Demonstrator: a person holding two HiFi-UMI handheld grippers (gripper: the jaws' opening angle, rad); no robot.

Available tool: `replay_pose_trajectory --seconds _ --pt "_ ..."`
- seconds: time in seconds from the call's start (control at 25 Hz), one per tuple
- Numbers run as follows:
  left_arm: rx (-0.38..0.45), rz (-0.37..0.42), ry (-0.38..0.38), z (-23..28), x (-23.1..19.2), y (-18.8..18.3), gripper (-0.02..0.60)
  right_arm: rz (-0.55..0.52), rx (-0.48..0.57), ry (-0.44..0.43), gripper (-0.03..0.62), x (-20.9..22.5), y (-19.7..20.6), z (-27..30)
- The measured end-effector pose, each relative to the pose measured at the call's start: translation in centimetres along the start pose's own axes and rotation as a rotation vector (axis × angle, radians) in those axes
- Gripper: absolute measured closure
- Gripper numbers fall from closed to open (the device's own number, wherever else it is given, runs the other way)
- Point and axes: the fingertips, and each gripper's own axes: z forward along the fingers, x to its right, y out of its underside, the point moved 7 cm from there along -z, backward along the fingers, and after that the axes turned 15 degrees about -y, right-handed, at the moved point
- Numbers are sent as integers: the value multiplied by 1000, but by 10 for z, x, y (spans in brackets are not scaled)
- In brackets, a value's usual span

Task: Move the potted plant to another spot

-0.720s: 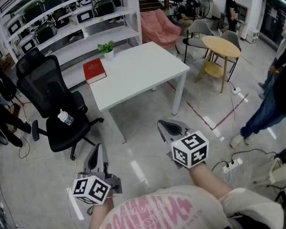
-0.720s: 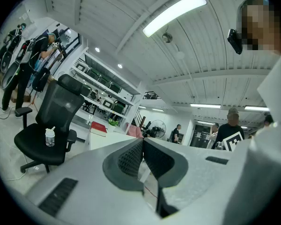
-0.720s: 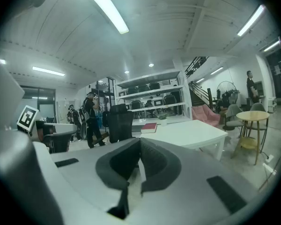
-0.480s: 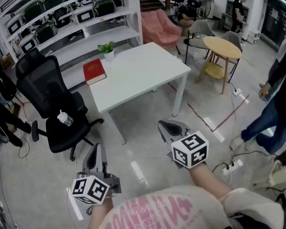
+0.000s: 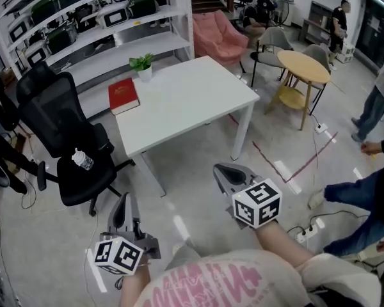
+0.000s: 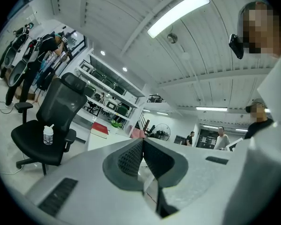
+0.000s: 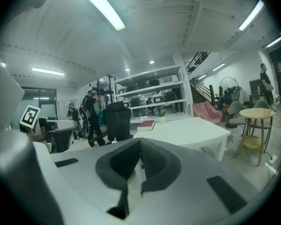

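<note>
White worktop (image 5: 192, 104), red book (image 5: 123, 96), green-leaved potted plant (image 5: 143, 64) in a white pot, black office chair (image 5: 59, 130), pink armchair (image 5: 216, 34), pale yellow round table (image 5: 301, 66)

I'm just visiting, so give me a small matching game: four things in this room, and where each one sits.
1 potted plant
2 red book
3 water bottle
4 pink armchair

A on the black chair seat
B far corner of the white table
C floor beyond the table
D table's left edge

Pairs: 1-B, 2-D, 3-A, 4-C
</note>
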Motion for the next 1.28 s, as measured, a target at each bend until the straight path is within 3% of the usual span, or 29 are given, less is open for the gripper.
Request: replay_pose_trajectory --seconds 0.32,0.8,1.28 --pt "-42 13 60 78 -9 -6 578 39 17 49 587 46 -12 43" --pt "-80 52 189 230 -46 -68 578 79 76 142 588 105 -70 159" --pt "-94 38 248 308 -86 -88 578 69 78 206 587 127 -83 226"
